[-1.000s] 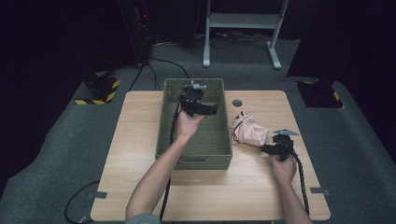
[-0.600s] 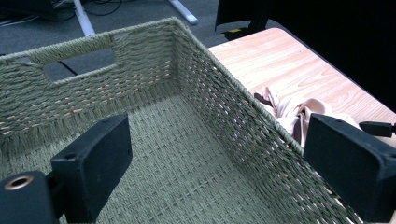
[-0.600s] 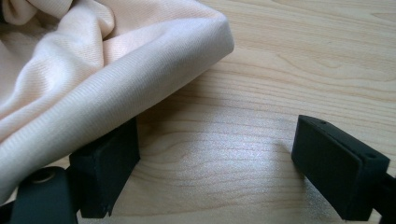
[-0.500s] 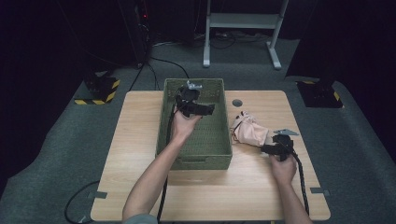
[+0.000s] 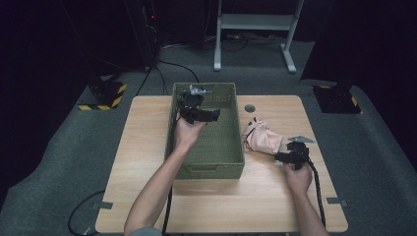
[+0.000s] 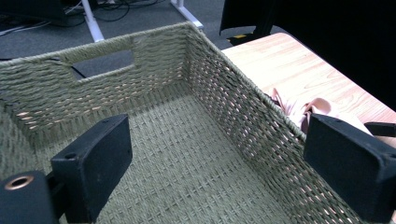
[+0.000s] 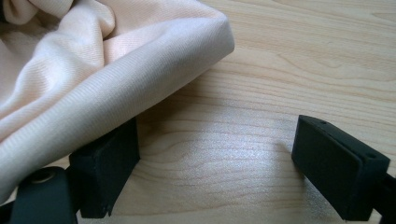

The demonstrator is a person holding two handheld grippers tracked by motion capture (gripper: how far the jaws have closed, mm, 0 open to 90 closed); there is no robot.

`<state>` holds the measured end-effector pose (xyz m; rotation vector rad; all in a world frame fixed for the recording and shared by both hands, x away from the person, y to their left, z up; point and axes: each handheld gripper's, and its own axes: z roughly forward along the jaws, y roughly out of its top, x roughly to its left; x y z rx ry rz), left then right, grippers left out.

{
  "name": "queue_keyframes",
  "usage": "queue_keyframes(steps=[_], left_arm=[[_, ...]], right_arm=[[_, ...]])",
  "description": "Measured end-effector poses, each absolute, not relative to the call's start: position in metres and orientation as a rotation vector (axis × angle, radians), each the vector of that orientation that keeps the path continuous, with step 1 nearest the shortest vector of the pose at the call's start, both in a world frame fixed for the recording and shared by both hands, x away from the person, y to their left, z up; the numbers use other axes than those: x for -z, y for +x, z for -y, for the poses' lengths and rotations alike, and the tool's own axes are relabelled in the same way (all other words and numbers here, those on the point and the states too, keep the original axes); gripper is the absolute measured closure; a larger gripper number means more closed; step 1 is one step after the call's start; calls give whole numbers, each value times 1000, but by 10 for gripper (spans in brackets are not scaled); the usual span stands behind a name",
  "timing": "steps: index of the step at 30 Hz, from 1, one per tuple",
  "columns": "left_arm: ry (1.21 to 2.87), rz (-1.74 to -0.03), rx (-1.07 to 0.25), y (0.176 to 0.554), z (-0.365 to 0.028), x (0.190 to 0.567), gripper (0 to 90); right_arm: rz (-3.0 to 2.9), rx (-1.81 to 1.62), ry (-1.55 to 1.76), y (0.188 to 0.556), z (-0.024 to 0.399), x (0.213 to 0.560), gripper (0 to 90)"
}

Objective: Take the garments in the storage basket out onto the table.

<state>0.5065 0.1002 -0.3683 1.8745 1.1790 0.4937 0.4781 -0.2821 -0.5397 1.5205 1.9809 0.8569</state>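
Observation:
A green woven basket (image 5: 211, 162) stands on the wooden table, and its inside (image 6: 187, 154) holds nothing that I can see. My left gripper (image 5: 200, 114) hovers over the basket's far half, open, jaws wide apart with nothing between them (image 6: 224, 172). A crumpled pale pink cloth (image 5: 262, 137) lies on the table just right of the basket. My right gripper (image 5: 284, 157) rests low on the table at the cloth's near right edge, open (image 7: 219, 172); the cloth (image 7: 93, 70) drapes over its left jaw and only bare wood lies between the jaws.
The table (image 5: 147, 187) has bare wood at left and in front of the basket. A small round grommet (image 5: 250, 108) sits behind the cloth. Beyond the table are a white stand (image 5: 255, 29) and black-and-yellow striped bases (image 5: 105, 93) on the grey floor.
My left gripper has drifted slightly left and farther back over the basket. The right gripper and the cloth have stayed put.

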Motion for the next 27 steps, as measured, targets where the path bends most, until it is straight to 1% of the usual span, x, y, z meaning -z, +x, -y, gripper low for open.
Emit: queue_keyframes(steps=[27], left_arm=[[1815, -1222, -550, 485, -138, 367, 83]], right_arm=[[-1982, -857, 1518, 478, 282, 540, 145]])
